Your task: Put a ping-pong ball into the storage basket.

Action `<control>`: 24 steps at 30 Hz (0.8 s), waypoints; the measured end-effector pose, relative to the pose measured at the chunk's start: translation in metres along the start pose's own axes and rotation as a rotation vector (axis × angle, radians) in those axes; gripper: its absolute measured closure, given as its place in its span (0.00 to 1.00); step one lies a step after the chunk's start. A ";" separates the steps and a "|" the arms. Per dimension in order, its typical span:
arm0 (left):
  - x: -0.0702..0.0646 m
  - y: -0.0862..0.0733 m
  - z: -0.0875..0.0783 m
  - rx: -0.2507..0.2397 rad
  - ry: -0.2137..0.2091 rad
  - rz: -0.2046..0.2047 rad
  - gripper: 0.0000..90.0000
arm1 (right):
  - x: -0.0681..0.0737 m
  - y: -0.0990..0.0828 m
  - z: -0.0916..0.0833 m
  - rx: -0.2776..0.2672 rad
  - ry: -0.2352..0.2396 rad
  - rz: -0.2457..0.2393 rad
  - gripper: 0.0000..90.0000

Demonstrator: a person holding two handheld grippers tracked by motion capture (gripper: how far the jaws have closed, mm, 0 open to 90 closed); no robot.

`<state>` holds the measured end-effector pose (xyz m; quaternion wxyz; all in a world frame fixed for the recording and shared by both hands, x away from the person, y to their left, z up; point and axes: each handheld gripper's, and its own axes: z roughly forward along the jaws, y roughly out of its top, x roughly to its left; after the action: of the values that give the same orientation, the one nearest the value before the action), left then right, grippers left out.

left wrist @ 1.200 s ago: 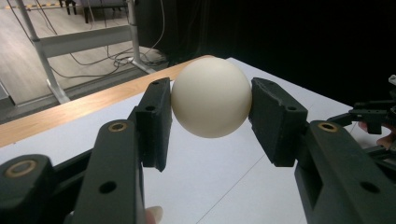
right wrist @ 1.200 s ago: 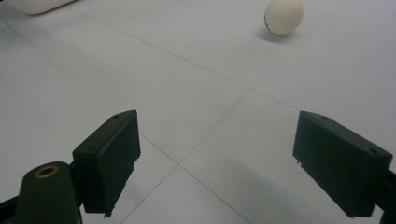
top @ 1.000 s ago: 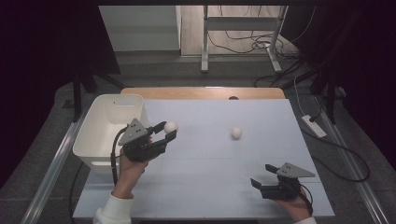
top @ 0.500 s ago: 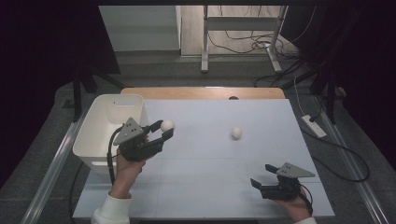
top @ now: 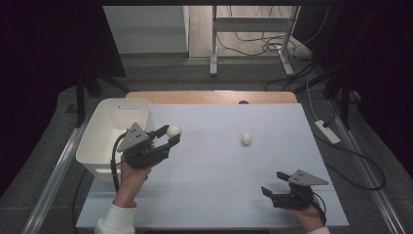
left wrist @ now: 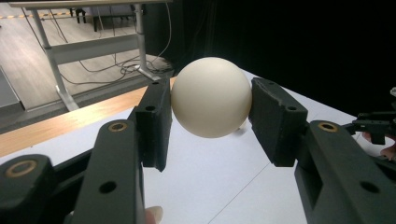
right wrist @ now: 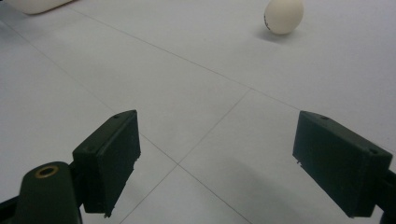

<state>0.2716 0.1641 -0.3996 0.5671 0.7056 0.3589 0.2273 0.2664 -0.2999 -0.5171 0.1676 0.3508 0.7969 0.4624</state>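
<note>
A: Start with the high view. Where does the work stand?

B: The left claw (top: 171,135) is clamped on a white ball (top: 173,130), lifted off the counter (top: 219,195) and just beside the white bin (top: 109,134), on its right. The ball is outside the bin's rim. A second ball (top: 247,139) lies loose on the counter, well to the right of the bin.

A: And the right claw?

B: The right claw (top: 272,187) sits low at the near edge of the counter, far right of the bin, jaws apart and empty.

A: The left gripper view?

B: There the ball (left wrist: 211,97) is pinched between both pads (left wrist: 156,121), one on each side, clear of the counter surface. The right claw (left wrist: 373,126) shows small at the far right.

A: And the right gripper view?

B: The released jaws stand wide over bare counter, nothing between them. The loose ball (right wrist: 283,16) rests ahead of them, and a corner of the bin (right wrist: 35,4) peeks in at the top left.

A: So how far along?

B: My guess is partway. One ball is picked up but not yet in the bin; it has to go over the rim and be let go. The other ball is untouched, and I see nothing in the bin so far, though its floor is partly hidden.
</note>
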 end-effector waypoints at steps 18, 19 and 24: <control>0.001 0.000 -0.001 -0.004 0.008 0.004 0.56 | 0.000 0.000 0.000 0.012 -0.001 -0.001 0.17; 0.001 0.000 -0.001 -0.005 0.007 0.004 0.56 | 0.000 0.000 0.000 0.012 -0.002 -0.001 0.17; 0.001 0.000 -0.001 -0.003 0.008 0.003 0.56 | 0.000 -0.001 0.000 0.013 -0.004 -0.003 0.17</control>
<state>0.2715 0.1656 -0.3997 0.5664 0.7044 0.3597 0.2318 0.2664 -0.2999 -0.5177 0.1673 0.3517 0.8001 0.4563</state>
